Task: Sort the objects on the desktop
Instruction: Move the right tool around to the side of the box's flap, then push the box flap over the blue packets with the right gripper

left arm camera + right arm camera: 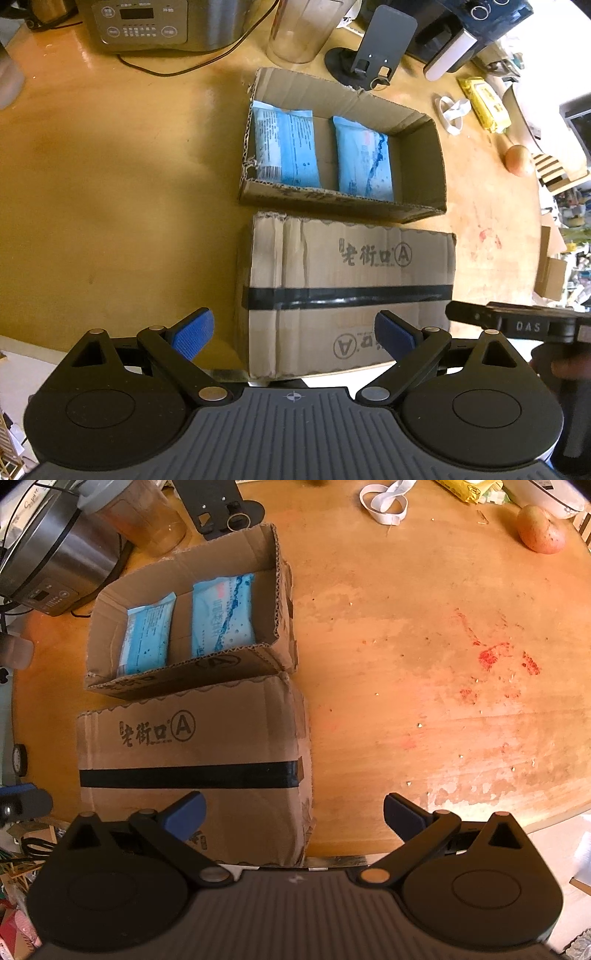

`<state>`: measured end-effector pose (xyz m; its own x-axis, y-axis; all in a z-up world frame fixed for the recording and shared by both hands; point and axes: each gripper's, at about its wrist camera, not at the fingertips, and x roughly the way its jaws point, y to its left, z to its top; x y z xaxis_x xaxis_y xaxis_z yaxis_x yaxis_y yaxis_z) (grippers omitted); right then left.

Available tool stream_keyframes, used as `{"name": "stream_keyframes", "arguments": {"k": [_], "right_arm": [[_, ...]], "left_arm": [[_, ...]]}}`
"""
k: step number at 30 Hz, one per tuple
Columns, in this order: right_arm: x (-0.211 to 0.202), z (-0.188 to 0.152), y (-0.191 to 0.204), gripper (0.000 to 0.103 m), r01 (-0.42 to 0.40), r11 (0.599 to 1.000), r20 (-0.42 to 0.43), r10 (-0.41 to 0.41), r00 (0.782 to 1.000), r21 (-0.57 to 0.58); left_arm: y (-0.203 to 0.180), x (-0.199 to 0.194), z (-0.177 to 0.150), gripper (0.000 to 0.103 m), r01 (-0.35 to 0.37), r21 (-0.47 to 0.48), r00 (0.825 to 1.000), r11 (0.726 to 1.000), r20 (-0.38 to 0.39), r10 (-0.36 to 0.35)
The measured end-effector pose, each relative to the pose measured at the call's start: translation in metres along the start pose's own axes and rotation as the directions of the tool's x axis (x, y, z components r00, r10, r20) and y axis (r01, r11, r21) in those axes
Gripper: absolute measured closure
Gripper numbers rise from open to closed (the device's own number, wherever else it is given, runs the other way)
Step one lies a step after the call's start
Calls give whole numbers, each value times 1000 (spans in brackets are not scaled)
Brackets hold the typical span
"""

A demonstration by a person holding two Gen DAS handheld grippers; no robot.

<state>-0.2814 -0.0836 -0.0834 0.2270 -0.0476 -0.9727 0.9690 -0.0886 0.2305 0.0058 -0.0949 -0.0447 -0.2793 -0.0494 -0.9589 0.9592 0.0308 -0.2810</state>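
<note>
Bench (424,664) carries sealed box (347,291) marked "A", touching open box (417,173) with two blue packets (284,144) inside. Left gripper (293,332) and right gripper (293,812) point steeply down, jaws wide apart, empty.

A lived-in home, likely a kitchen or dining corner. A worn round wooden tabletop (406,664), stained red, carries a steel electric cooker (162,22) with a button panel at its far edge, a clear plastic jug (299,29) beside it, an apple (541,530) near the far right edge, and reused cardboard boxes (347,291).
</note>
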Motion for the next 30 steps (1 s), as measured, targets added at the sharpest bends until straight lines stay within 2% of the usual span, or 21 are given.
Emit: {"name": "stream_keyframes", "arguments": {"k": [20, 30], "right_arm": [[0, 6, -5, 0, -32, 999, 22, 31, 999, 18], [14, 9, -14, 0, -181, 984, 24, 180, 983, 7]], "left_arm": [[9, 5, 14, 7, 12, 6, 1000, 1000, 2, -12], [26, 20, 6, 7, 137, 4, 990, 991, 29, -137]]}}
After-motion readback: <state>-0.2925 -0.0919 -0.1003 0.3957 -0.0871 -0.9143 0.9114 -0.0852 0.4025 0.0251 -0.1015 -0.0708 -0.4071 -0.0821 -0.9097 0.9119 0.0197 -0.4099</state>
